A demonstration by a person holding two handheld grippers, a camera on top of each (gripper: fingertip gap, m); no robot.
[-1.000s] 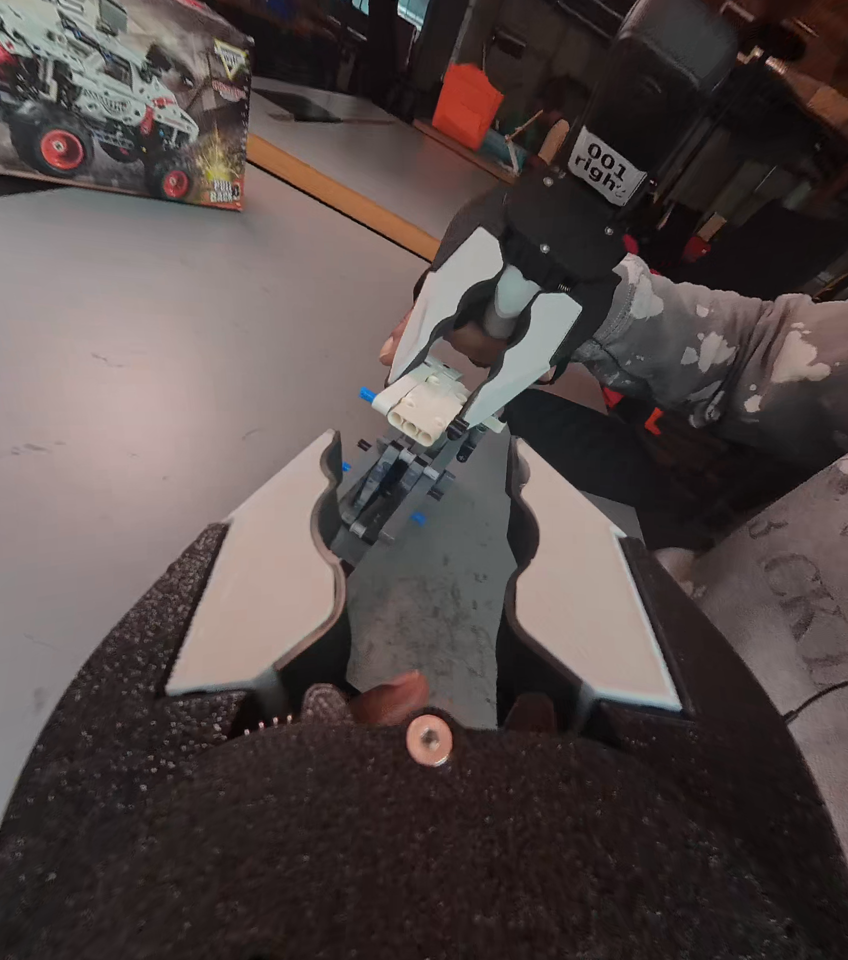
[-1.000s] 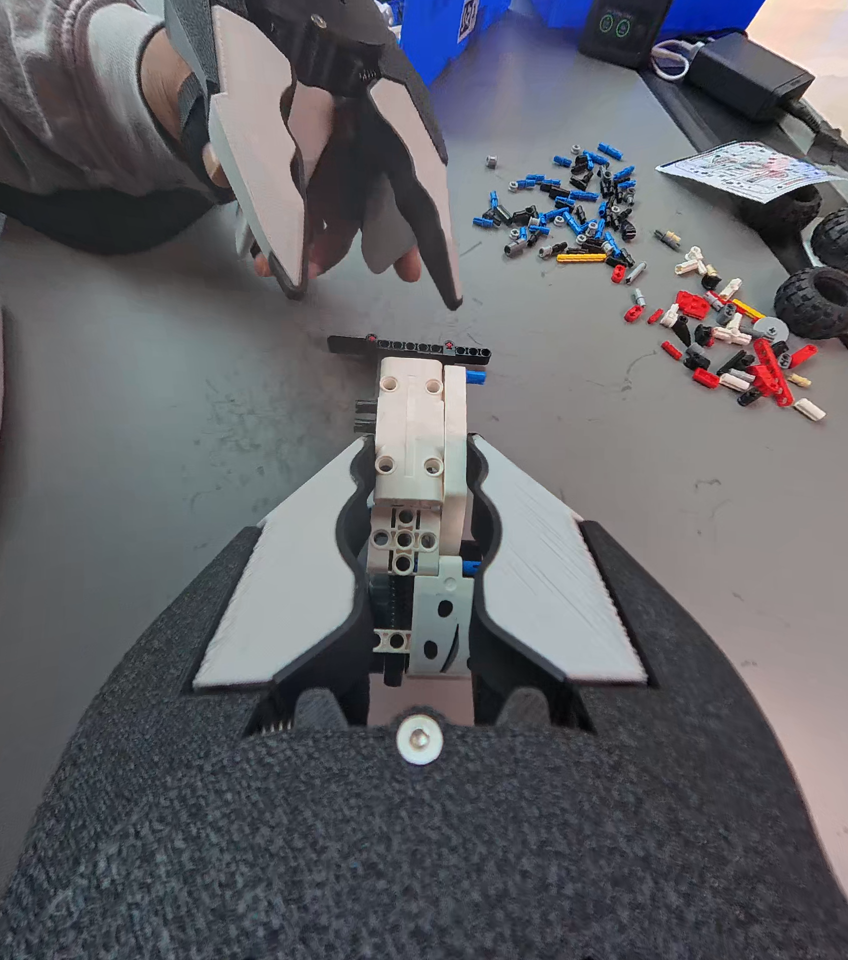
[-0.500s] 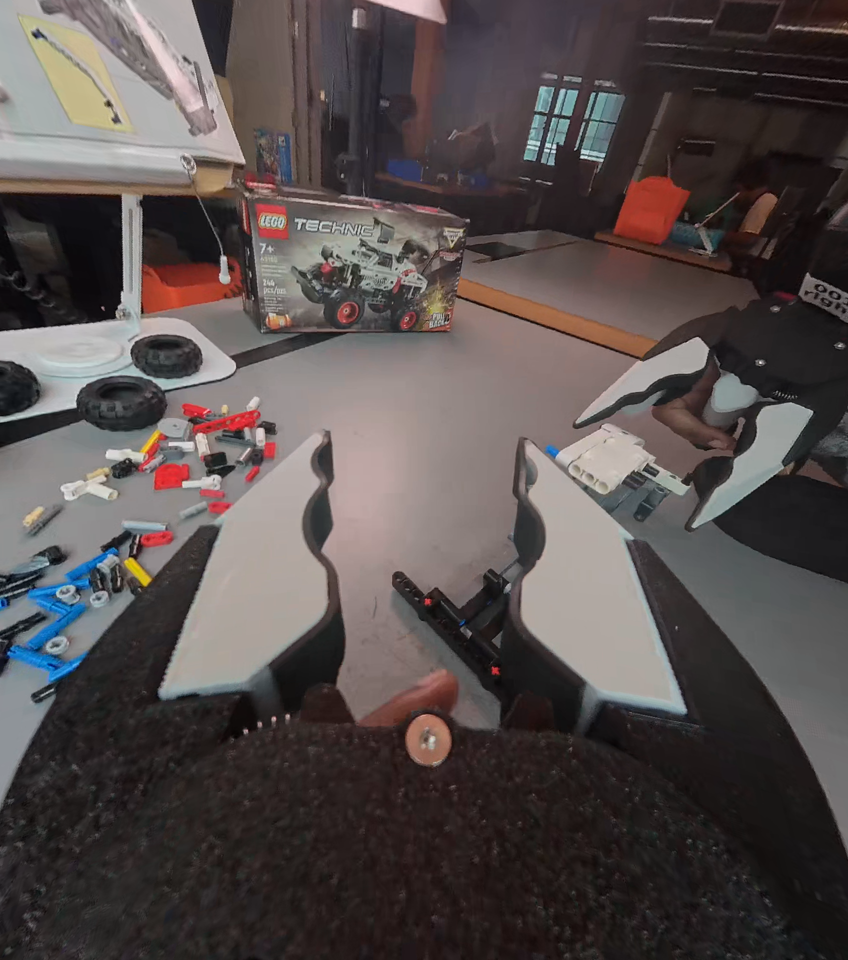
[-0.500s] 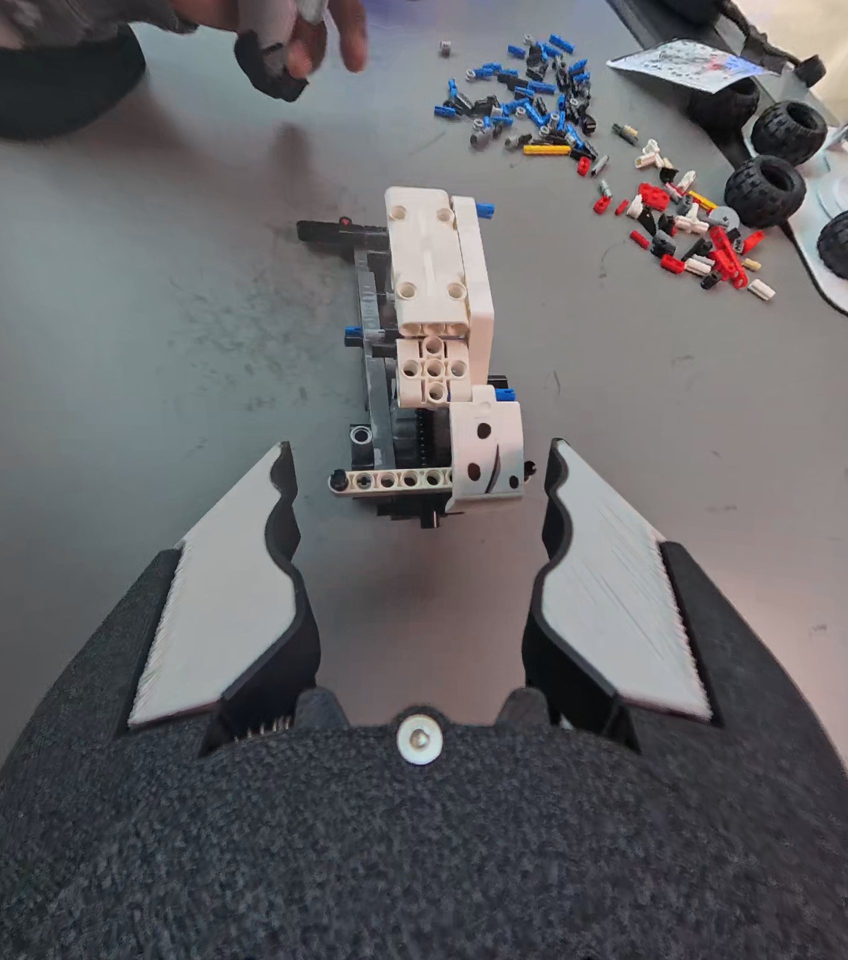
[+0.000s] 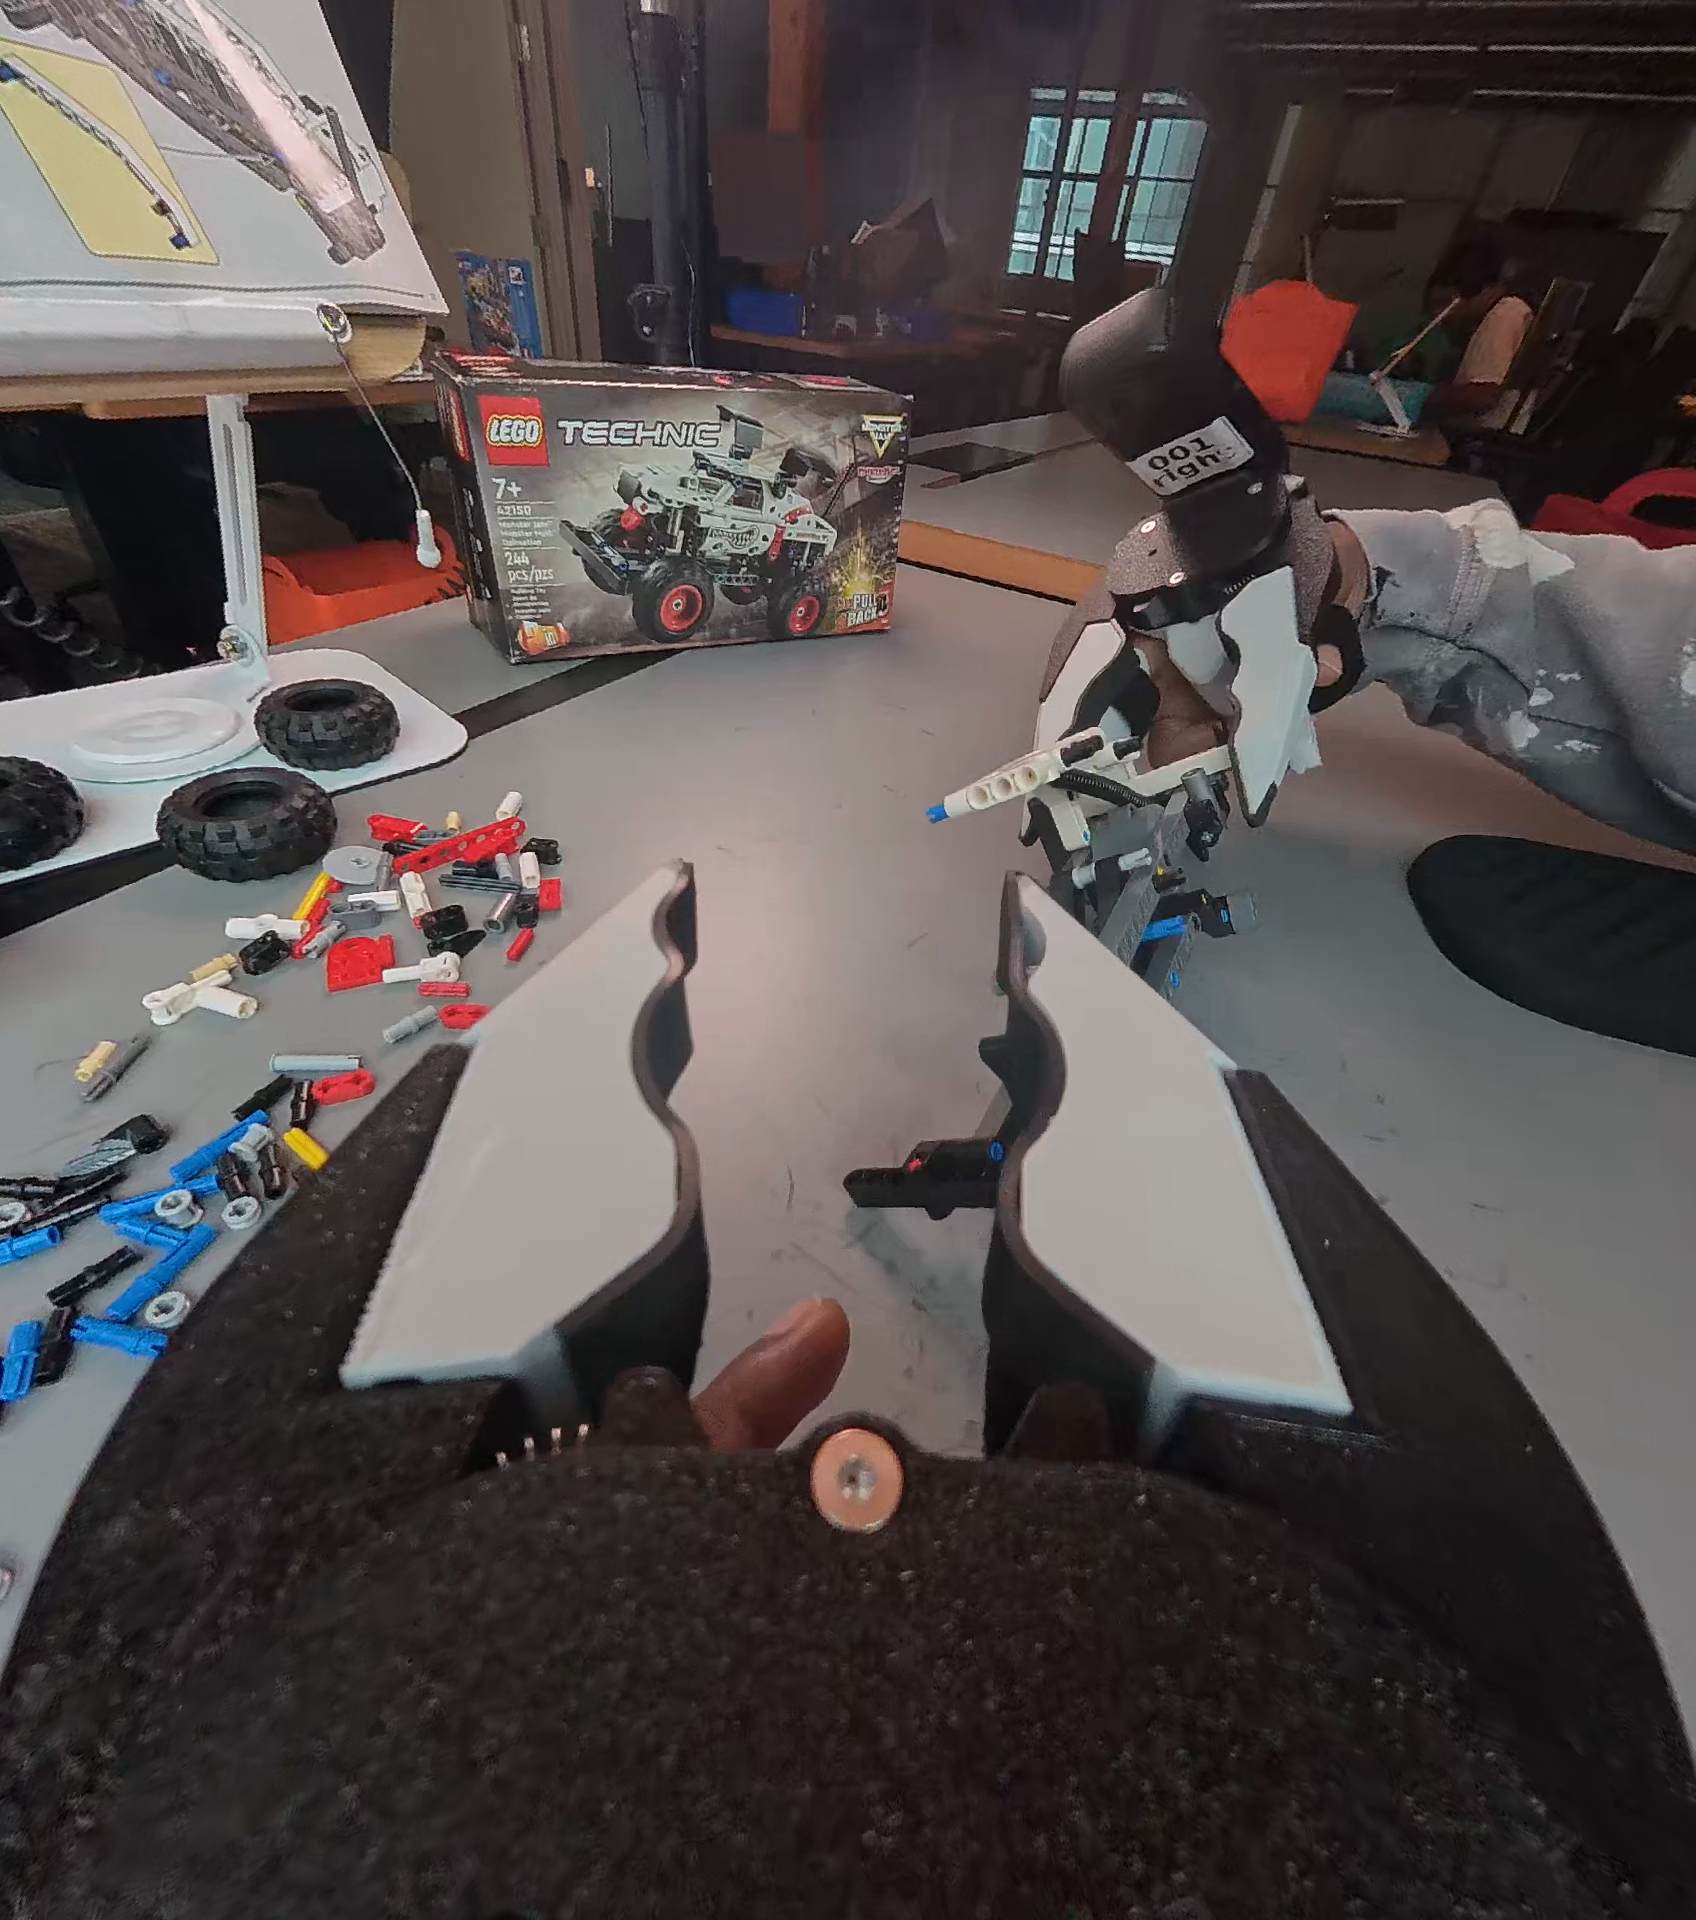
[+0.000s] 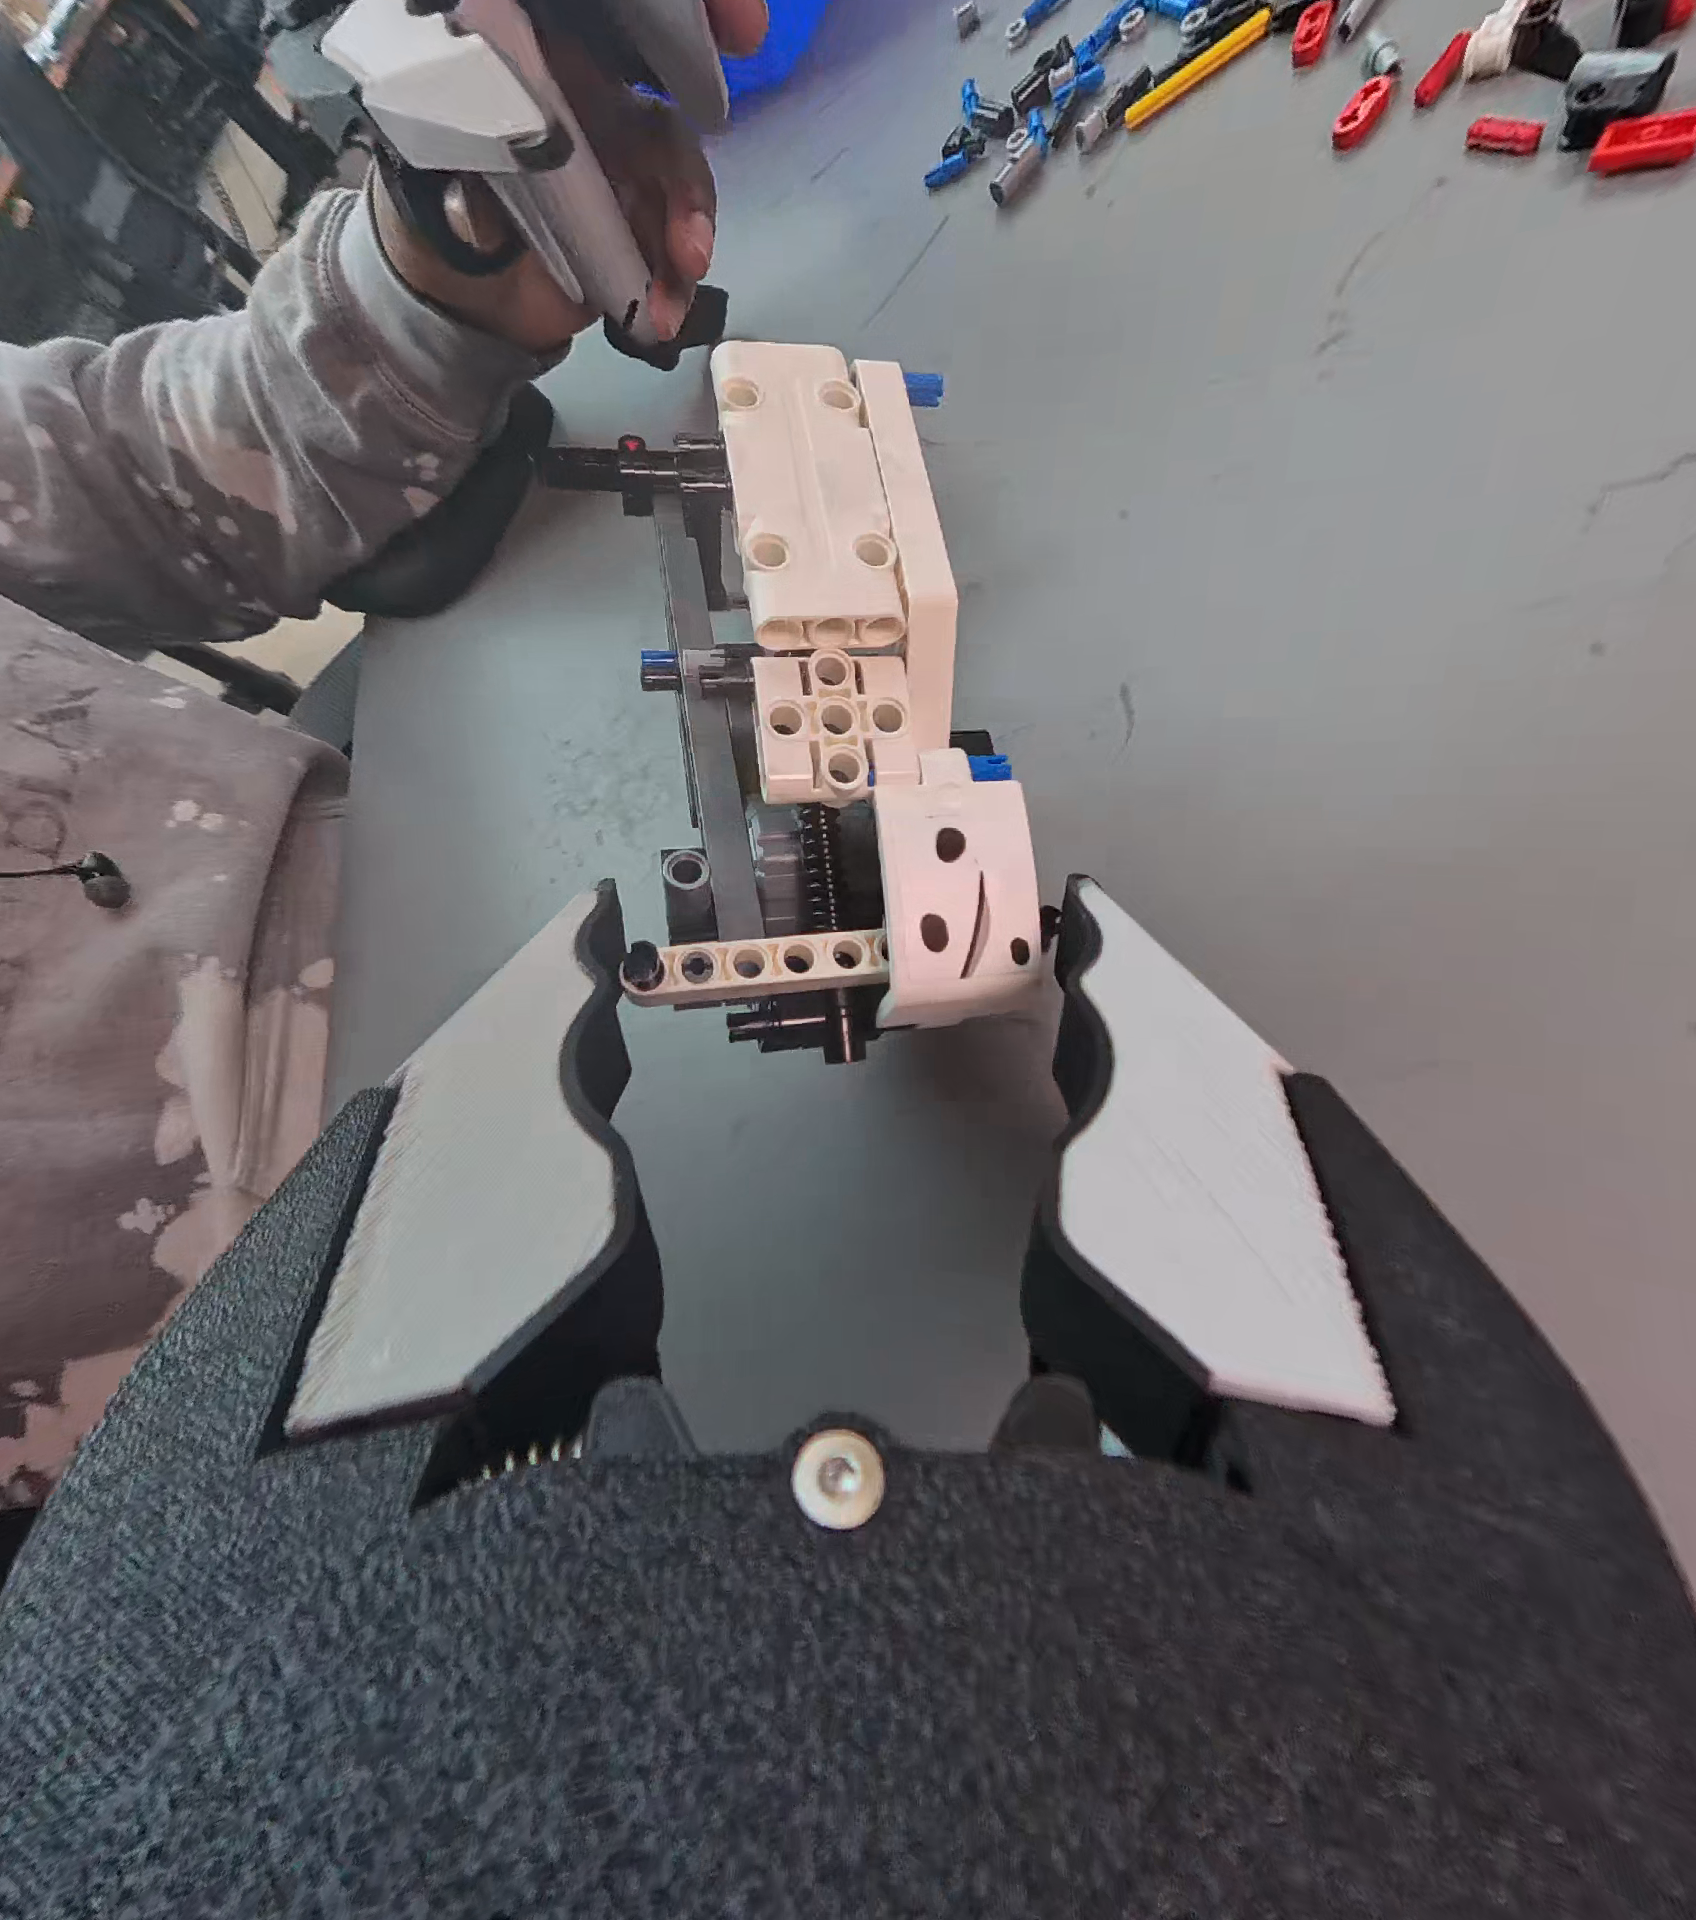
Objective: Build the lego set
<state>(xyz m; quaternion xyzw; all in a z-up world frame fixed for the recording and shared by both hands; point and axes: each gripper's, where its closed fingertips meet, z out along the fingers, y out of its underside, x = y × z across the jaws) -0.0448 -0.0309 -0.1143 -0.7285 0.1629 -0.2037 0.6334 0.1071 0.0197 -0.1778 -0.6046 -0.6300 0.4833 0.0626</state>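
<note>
The part-built Lego assembly (image 6: 844, 665), white panels on a black and grey frame, lies on the grey table (image 6: 1343, 623). My right gripper (image 6: 839, 914) is open, its fingertips (image 6: 605, 914) on either side of the assembly's near end, close to the tan beam and the curved white panel. My left gripper (image 5: 849, 904) is open and empty. The assembly (image 5: 1114, 831) lies just right of it, partly hidden by the left gripper's right finger. The right gripper (image 5: 1176, 748) shows at the assembly's far end in the left wrist view. The left gripper (image 6: 553, 156) shows at the top of the right wrist view.
Loose red, white and black pieces (image 5: 408, 935) and blue and black pins (image 5: 96, 1247) lie to the left. Three black tyres (image 5: 246, 821) sit by a white stand base. The set's box (image 5: 678, 509) and an open instruction booklet (image 5: 127, 156) stand behind. More loose pieces (image 6: 1083, 94) lie far right. Spacing between my two grippers at the tips: around 20 cm.
One second ago my right gripper was shut on the assembly. It let go, and now its open fingers have moved up around the near end. My left gripper turned toward the loose pieces.
</note>
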